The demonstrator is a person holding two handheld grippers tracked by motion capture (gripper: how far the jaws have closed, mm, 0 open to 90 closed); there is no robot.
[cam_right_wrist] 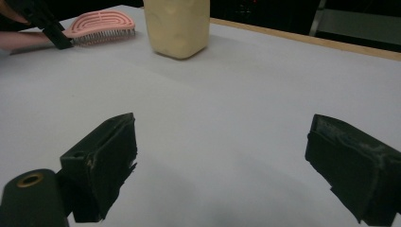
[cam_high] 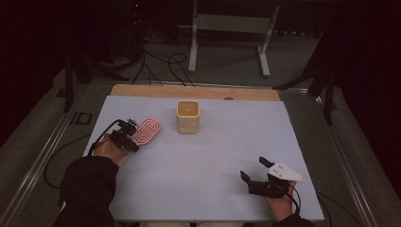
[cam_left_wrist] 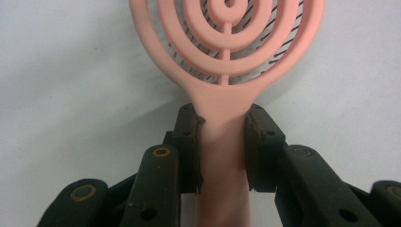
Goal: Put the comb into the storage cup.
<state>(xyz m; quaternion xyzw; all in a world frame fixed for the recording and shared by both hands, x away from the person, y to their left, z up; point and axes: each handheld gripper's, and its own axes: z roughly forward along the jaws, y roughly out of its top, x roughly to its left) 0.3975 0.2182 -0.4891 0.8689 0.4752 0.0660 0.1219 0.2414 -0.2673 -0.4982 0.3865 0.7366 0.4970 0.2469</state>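
Gripping the handle of a pink hairbrush [cam_left_wrist: 222, 156] between its black jaws, the left gripper [cam_high: 126, 137] rests at the left side of the pale surface [cam_high: 213, 156] — the brush head lies flat, bristles down, just left of a cream square container [cam_high: 188, 117]. The right gripper [cam_high: 255, 171] sits well apart at the near right, jaws spread wide and holding nothing — a person's hand [cam_high: 279, 203] behind it.

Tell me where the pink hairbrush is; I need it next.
High view: the pink hairbrush lies at the table's left, just left of the cream container, its handle clamped in the left tongs.
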